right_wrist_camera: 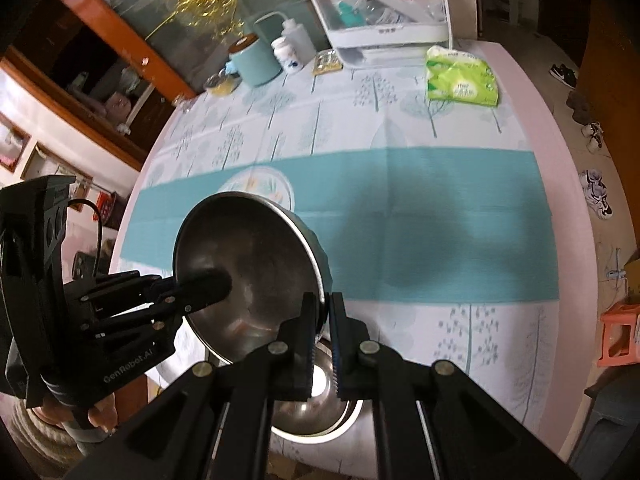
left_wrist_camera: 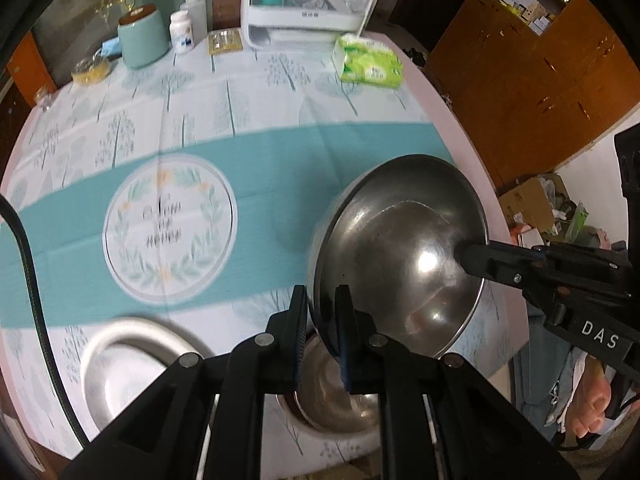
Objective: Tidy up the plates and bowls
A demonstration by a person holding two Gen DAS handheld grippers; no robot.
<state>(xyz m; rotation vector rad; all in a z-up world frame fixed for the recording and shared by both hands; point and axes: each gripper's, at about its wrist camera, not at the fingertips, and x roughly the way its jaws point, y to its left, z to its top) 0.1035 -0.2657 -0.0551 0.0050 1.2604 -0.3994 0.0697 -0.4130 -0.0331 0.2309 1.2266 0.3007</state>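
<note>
The round table, under a pale tree-print cloth with a teal band, fills most of both views. Above it a steel bowl is held tilted, clear of the cloth, its hollow turned toward the cameras. The left gripper is pressed together on the bowl's near rim, one pad inside and one outside. The right gripper pinches the opposite rim in the same way, its jaws almost closed with only the thin metal edge between them. Directly below the lifted bowl a second steel bowl sits on the table near its edge, largely hidden behind the gripper frames, so its full outline cannot be made out. A steel plate lies just to its left, blurred and partly cut off by the left gripper's arm. At the far side stand a white rack, a green tissue pack, a teal canister and small white bottles.
</note>
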